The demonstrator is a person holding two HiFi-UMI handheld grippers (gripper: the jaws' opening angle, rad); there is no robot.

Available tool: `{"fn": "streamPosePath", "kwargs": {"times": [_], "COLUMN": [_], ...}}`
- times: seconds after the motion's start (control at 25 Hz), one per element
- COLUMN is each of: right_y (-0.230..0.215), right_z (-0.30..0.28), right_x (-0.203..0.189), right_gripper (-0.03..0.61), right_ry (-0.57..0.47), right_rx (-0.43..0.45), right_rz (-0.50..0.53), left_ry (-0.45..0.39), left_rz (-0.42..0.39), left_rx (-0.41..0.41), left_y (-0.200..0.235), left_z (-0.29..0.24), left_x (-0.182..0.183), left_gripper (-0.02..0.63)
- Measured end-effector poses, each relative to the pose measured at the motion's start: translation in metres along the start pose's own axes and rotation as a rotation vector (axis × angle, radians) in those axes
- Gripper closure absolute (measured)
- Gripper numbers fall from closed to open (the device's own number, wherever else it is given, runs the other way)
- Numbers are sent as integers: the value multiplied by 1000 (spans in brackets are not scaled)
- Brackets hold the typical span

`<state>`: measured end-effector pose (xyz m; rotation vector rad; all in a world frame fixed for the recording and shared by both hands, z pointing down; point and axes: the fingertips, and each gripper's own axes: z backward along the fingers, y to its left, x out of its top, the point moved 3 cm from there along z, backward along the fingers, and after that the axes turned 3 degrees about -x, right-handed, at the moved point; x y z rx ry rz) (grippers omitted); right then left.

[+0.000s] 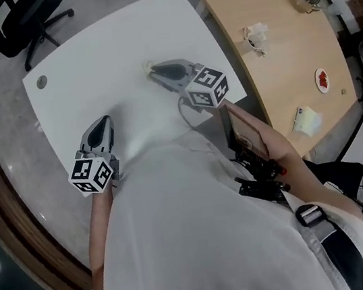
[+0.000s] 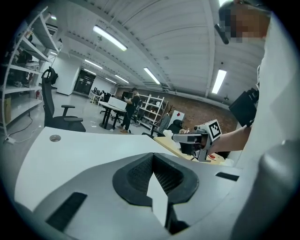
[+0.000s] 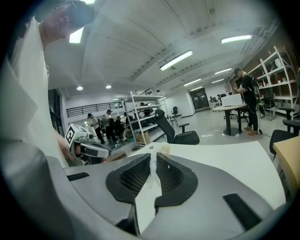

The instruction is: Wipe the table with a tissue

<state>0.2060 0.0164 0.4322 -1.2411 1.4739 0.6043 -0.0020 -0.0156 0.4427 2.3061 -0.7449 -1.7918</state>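
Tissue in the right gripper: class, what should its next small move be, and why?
Probably press the right gripper down slightly and draw it back across the white table towards the person. Its jaws are shut on the tissue, which pokes out at the tips over the table's far part. Whether it already touches the surface cannot be told.

Held the left gripper low over the table by its near-left edge, jaws pressed together on nothing, marker cube toward the body. Reached the right gripper further in, nearer the right edge, tips pointing away from the body, jaws clamped on a thin tissue. Bent both bare forearms out from the torso: the left forearm short and close in, the right forearm stretched forward.
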Motion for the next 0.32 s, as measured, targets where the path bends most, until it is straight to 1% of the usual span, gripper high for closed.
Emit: {"fn": "streamPosePath", "kwargs": {"times": [0.32], "right_y": [-8], "right_z": [16], "right_x": [-4], "right_gripper": [531], "right_ry": [-1], "right_rx": [21], "right_rz": [-7], "left_ry": [17], "left_rz": [-7], "left_rx": [4], "left_y": [-22], "left_z": [-12], "left_x": [-5], "left_gripper": [607]}}
